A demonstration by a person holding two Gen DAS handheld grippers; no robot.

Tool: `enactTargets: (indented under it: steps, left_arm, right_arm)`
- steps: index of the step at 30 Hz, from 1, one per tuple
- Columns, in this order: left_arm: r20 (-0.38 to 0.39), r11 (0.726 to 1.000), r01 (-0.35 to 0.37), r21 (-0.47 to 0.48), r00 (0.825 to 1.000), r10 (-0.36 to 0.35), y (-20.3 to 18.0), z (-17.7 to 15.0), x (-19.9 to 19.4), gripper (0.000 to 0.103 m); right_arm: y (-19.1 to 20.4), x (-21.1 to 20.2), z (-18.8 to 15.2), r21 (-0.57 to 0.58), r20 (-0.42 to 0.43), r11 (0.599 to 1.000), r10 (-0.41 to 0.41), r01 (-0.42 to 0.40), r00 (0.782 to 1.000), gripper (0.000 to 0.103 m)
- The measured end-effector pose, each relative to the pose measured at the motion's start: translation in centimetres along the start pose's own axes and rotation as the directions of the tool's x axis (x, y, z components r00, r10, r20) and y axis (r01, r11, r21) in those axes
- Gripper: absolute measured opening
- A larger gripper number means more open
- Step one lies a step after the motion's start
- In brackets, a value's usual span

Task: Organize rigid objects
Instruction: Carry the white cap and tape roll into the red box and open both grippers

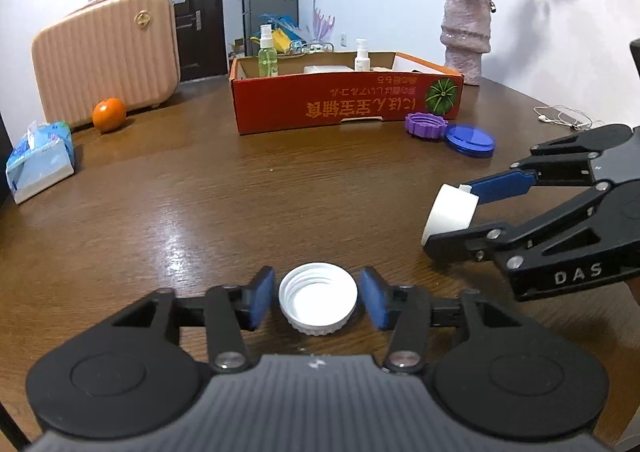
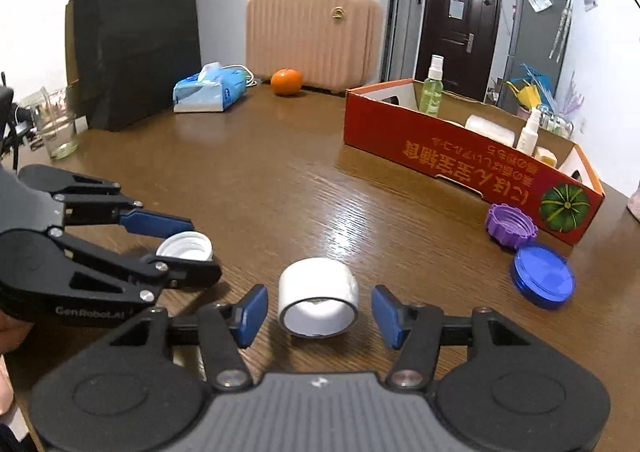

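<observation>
Setting: a brown wooden table (image 1: 224, 188) is seen from two wrist cameras, with a dark door and pale walls behind.
Left hand-held gripper (image 1: 318, 298): it is held low over the table, its blue pads set either side of a white screw cap (image 1: 318, 302); narrow gaps are visible on both sides, so the cap is flanked but not pressed.
White screw cap: it is lying open side up on the table, its inner threads visible.
Right hand-held gripper (image 2: 319, 310): its pads are spread clear of a white tape roll (image 2: 318, 296), with open space visible on both sides in the right wrist view; nothing is gripped.
White tape roll: in the right wrist view it is seen on its side on the table, the hollow core turned toward the camera.
Red cardboard box (image 1: 348, 108): it is standing open-topped farther back on the table, printed with white characters and a green squash picture.
Box contents: a green spray bottle (image 1: 267, 54) and a small white spray bottle (image 1: 361, 56) are seen upright inside.
Loose lids: a purple ribbed cap (image 1: 425, 126) and a blue round lid (image 1: 470, 140) are lying touching each other just beside the box's front corner.
Far edge: a pink ribbed suitcase (image 1: 108, 56), an orange (image 1: 109, 114), and a tissue pack (image 1: 40, 160) are grouped at the left.
Right corner: a pink vase (image 1: 466, 38) of dried roses is standing behind the box.
</observation>
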State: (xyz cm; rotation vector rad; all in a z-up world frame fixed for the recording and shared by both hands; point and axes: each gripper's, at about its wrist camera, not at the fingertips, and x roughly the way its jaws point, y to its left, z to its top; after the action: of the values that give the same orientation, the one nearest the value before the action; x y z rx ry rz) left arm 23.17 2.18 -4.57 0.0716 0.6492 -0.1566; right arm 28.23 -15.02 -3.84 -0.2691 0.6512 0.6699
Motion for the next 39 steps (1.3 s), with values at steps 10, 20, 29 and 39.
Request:
enactTargets:
  steps: [10,20,29,39]
  left_arm:
    - [-0.008,0.999,-0.018,-0.030,1.000,0.017,0.1,-0.3,-0.7,0.041]
    - [0.041,0.999,0.029,-0.030,0.999,-0.028,-1.3,1.7,-1.8,0.040]
    - [0.132,0.995,0.097,-0.019,0.987,-0.094,-1.3,10.3,2.3,0.041]
    - [0.002,0.991,0.110,-0.080,0.994,-0.110,-0.7,24.9,18.8,0.041]
  right_arm:
    - [-0.9,0.3,0.4,0.064,-0.010,0.998,-0.010,0.010,1.000,0.043]
    - [-2.1,-3.1,-1.6,0.181,0.055,0.983,-0.042,0.031,0.998,0.043]
    - [-7.8,-4.9,0.2,0.253,0.130,0.965,-0.110,0.074,0.985,0.043]
    - [-22.8,3.8,11.1,0.417,0.078,0.907,-0.093,0.052,0.993,0.043]
